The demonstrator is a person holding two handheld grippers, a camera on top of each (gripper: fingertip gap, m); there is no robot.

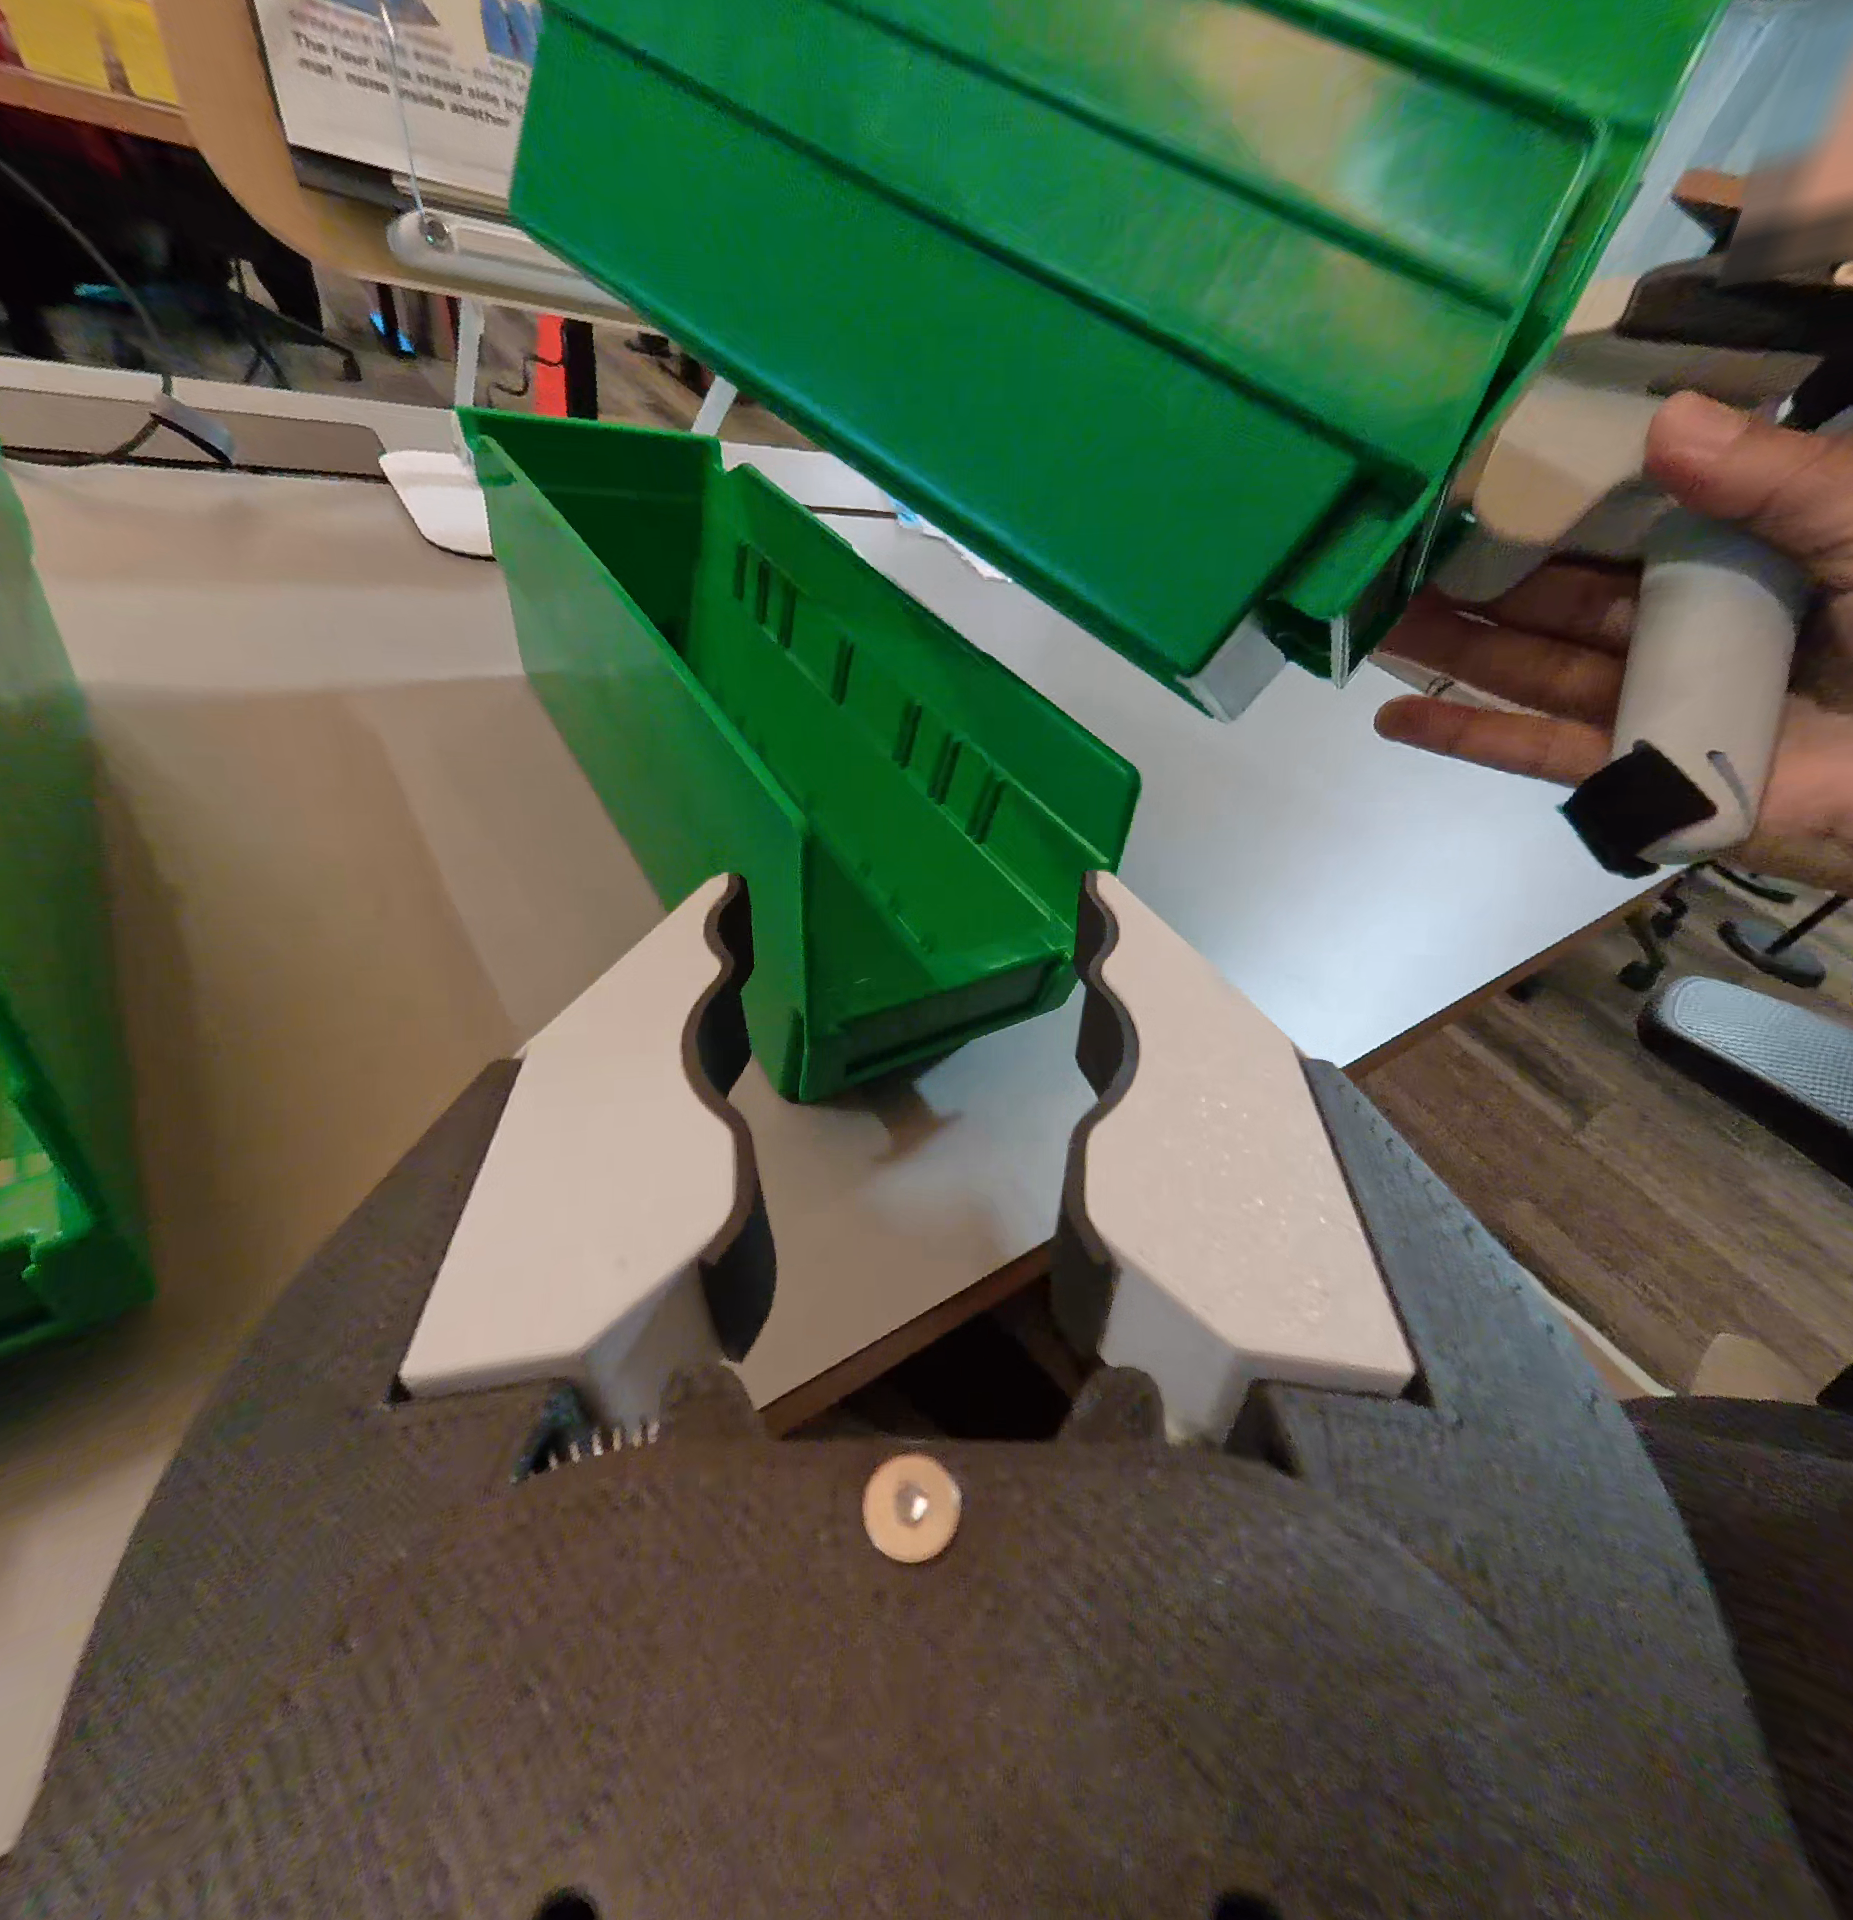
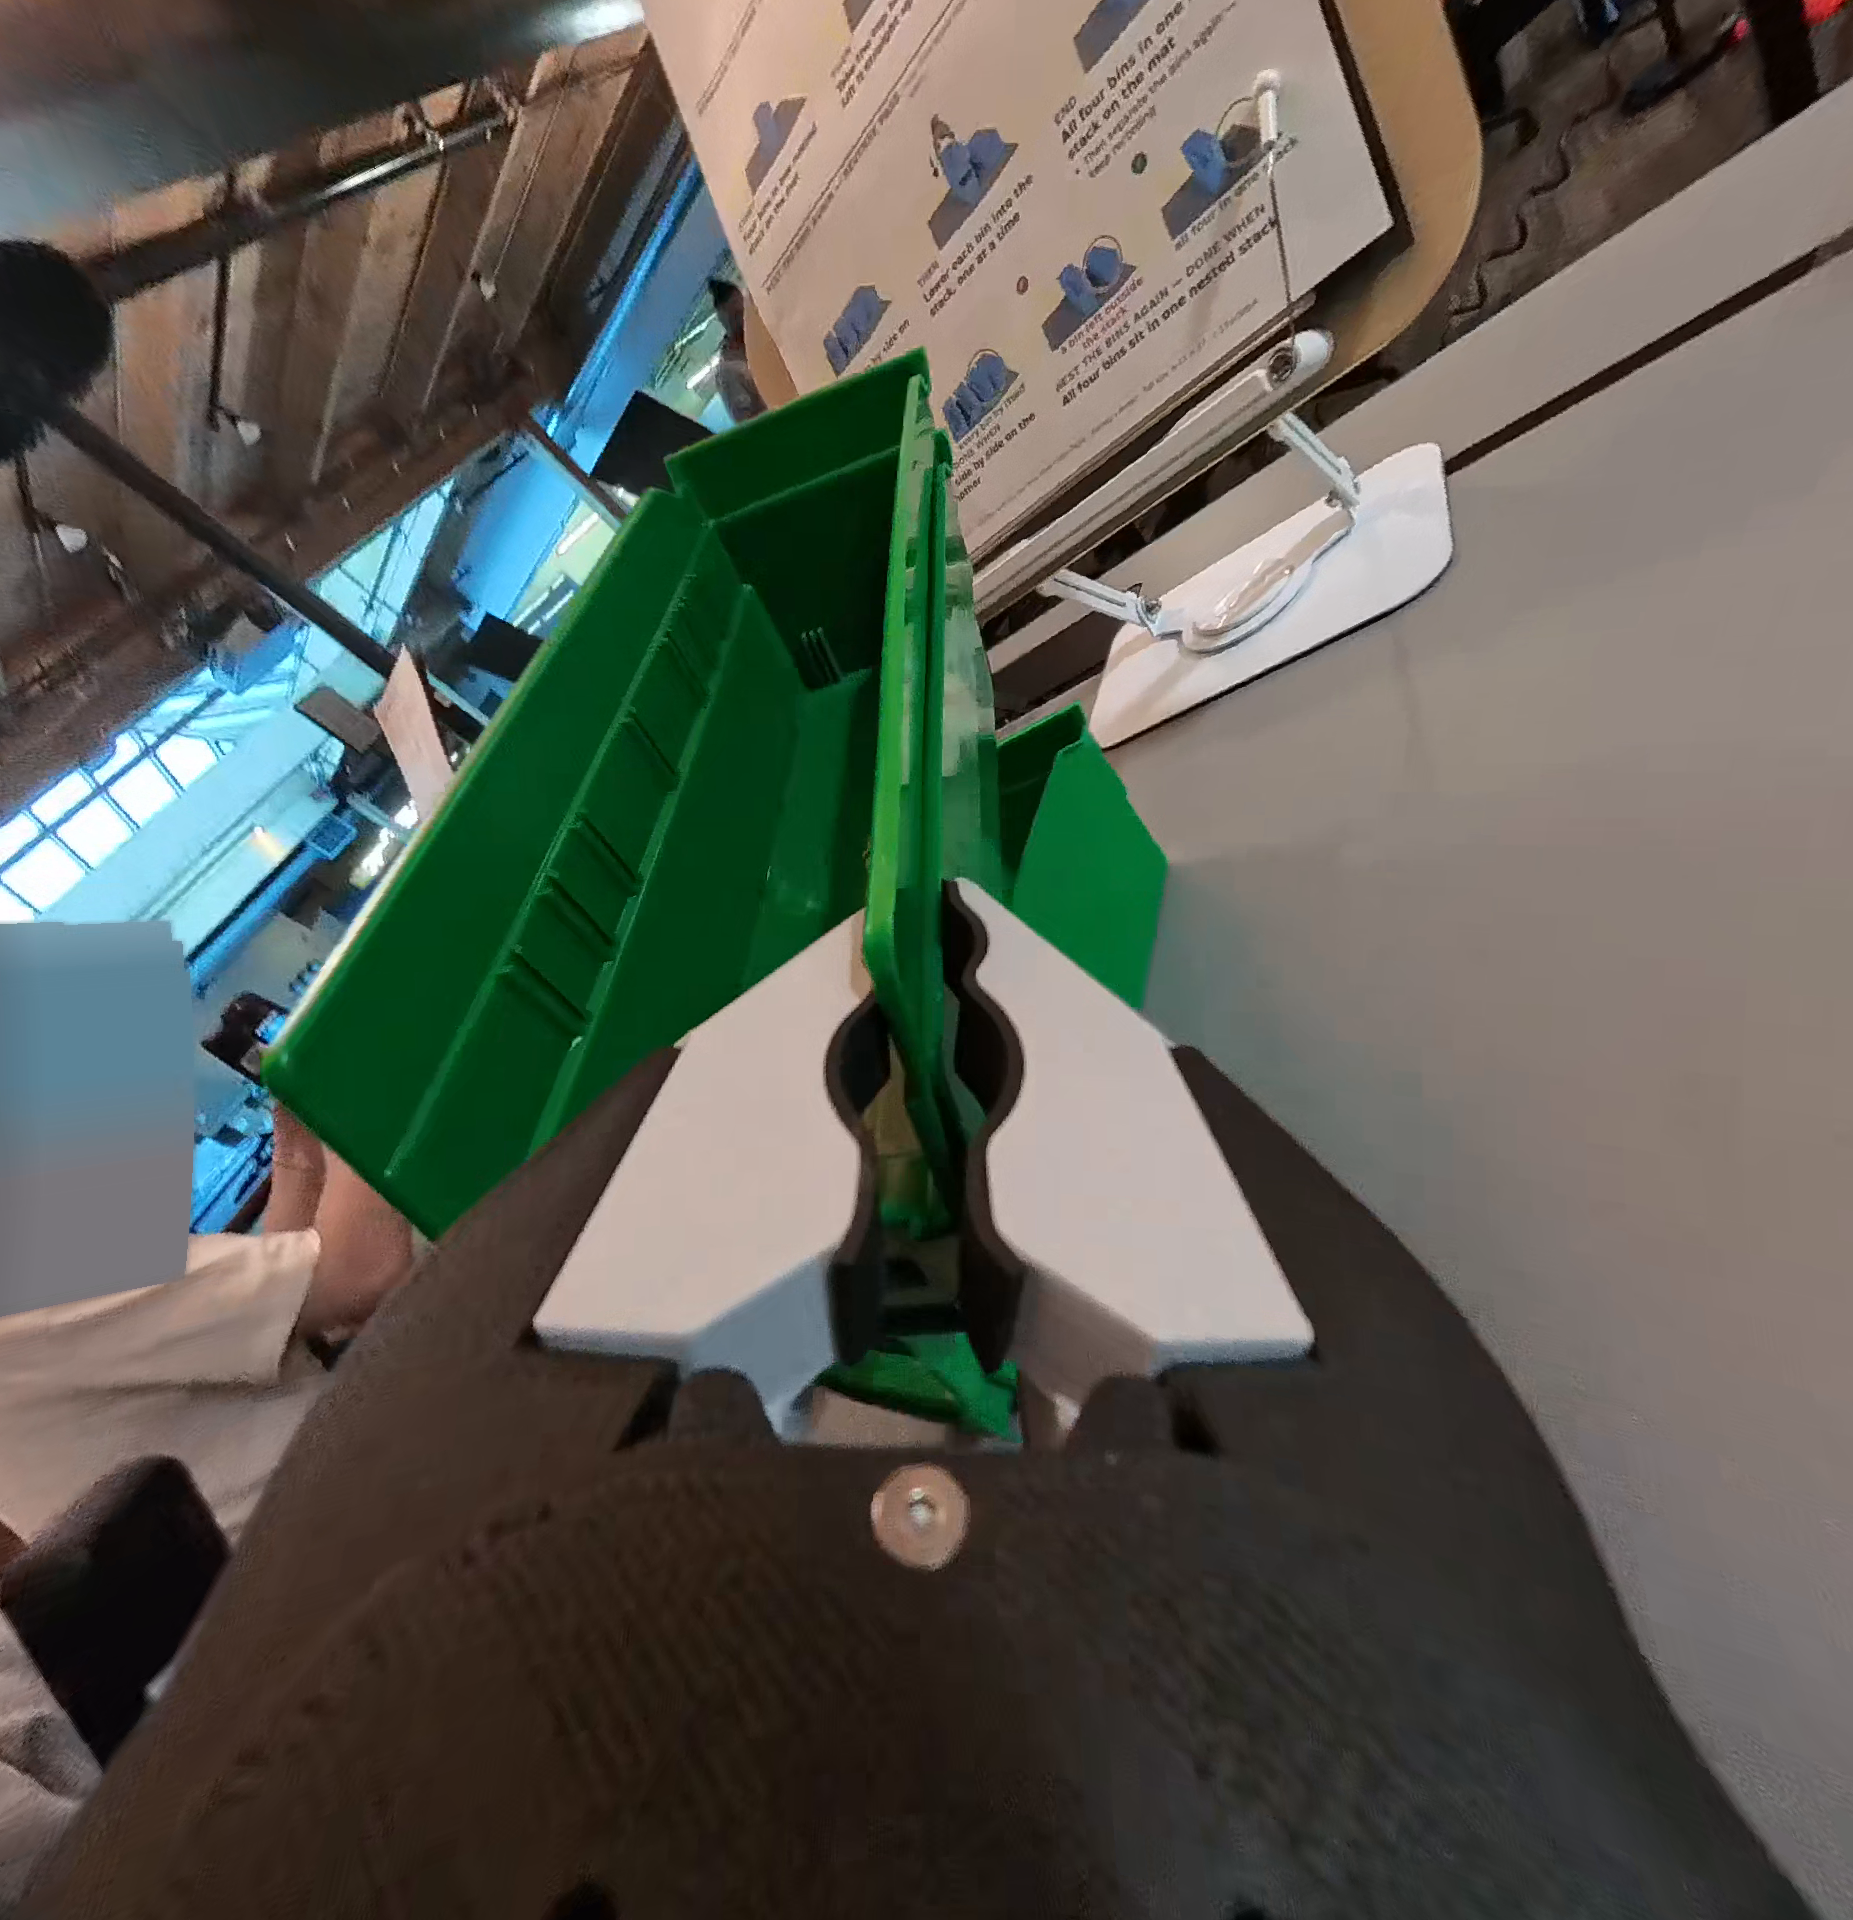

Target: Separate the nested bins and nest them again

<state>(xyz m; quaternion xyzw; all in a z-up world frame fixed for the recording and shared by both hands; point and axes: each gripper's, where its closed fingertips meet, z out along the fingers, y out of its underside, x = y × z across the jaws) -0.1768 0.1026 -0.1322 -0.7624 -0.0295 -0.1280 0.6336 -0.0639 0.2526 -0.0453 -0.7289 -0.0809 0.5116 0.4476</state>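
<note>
Left wrist view: my left gripper [image 1: 906, 987] stands wide, holding nothing, its tips flanking the near end of a bin [image 1: 797, 748] resting on the table [image 1: 1317, 883]. Above that bin, my right gripper [image 2: 917, 925] is clamped on the wall of a raised bin [image 1: 1005, 343]. Left of the resting bin sits another [image 1: 28, 935]. I judge separation under way; re-nesting remains.

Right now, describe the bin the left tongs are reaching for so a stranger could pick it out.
Start at the grey table and find its near corner. A long, narrow green bin stands there, open side up, its near end between the open left tongs. Unlike the raised bin tilted above it, it rests on the table, gripped by nothing.
</note>
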